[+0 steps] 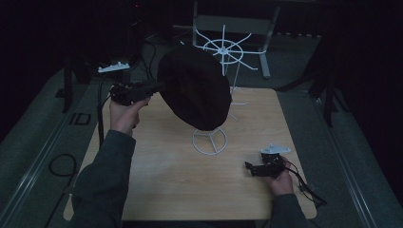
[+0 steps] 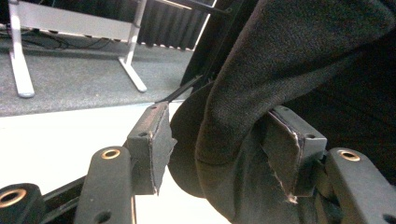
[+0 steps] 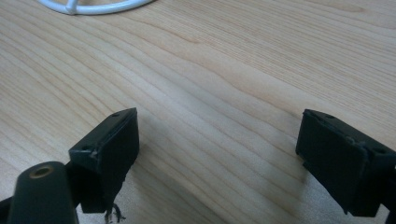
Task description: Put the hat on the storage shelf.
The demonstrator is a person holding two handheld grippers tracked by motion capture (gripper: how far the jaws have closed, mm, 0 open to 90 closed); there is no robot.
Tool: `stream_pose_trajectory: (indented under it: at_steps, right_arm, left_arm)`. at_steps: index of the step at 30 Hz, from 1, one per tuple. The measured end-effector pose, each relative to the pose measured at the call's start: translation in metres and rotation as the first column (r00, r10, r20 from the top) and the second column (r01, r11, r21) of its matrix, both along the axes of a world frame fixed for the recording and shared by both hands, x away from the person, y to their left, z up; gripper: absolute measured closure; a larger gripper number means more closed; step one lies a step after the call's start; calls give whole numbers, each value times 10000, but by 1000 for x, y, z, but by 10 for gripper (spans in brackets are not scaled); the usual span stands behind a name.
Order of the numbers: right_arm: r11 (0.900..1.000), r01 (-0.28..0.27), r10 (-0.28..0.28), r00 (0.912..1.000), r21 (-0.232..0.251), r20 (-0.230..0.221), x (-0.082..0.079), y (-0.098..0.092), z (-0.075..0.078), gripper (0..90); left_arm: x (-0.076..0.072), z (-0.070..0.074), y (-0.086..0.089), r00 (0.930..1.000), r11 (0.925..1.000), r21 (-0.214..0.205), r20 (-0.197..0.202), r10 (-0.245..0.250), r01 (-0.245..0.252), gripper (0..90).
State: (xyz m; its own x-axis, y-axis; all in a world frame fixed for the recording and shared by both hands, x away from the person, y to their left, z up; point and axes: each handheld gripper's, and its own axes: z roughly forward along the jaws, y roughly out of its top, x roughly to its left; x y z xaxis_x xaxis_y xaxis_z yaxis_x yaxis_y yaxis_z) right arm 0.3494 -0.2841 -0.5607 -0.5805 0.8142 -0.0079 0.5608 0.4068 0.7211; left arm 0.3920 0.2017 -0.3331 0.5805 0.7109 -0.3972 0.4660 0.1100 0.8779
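Evidently the soft, light black knitted cap (image 1: 195,88) draped on the white wire stand (image 1: 210,141) is best taken by its folded brim — left tool (image 1: 159,86) spread around it, right tool (image 1: 247,166) apart over the table (image 1: 190,190).

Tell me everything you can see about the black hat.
The hat is black, round and soft, of a felt-like knit, much like a beret. It sits tilted on a white wire stand on the wooden table. Its edge lies between the left gripper's fingers, which stand wide apart; one pad is clear of the cloth, the other looks to brush it.
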Motion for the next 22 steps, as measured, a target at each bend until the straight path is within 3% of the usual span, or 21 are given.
stream_pose_trajectory:
  at_steps: [11, 15, 19, 22]
  right_arm:
    - [10000, -4, 4, 10000, 9, -12, 0, 0, 0, 132]
    - [10000, -4, 4, 10000, 5, -3, 0, 0, 0, 132]
    - [10000, -8, 8, 10000, 9, -8, 0, 0, 0, 132]
    - [10000, -10, 10, 10000, 8, -8, 0, 0, 0, 132]
  left_arm:
    - [-11, 5, 9, 9995, 9997, 207, 278, 152, -158, 437]
    - [-17, 4, 13, 9992, 9997, 72, 325, 243, -245, 439]
    - [-20, 0, 17, 9987, 9988, 221, 303, 421, -428, 438]
    - [-25, -2, 19, 9978, 9967, 578, 369, 557, -578, 438]
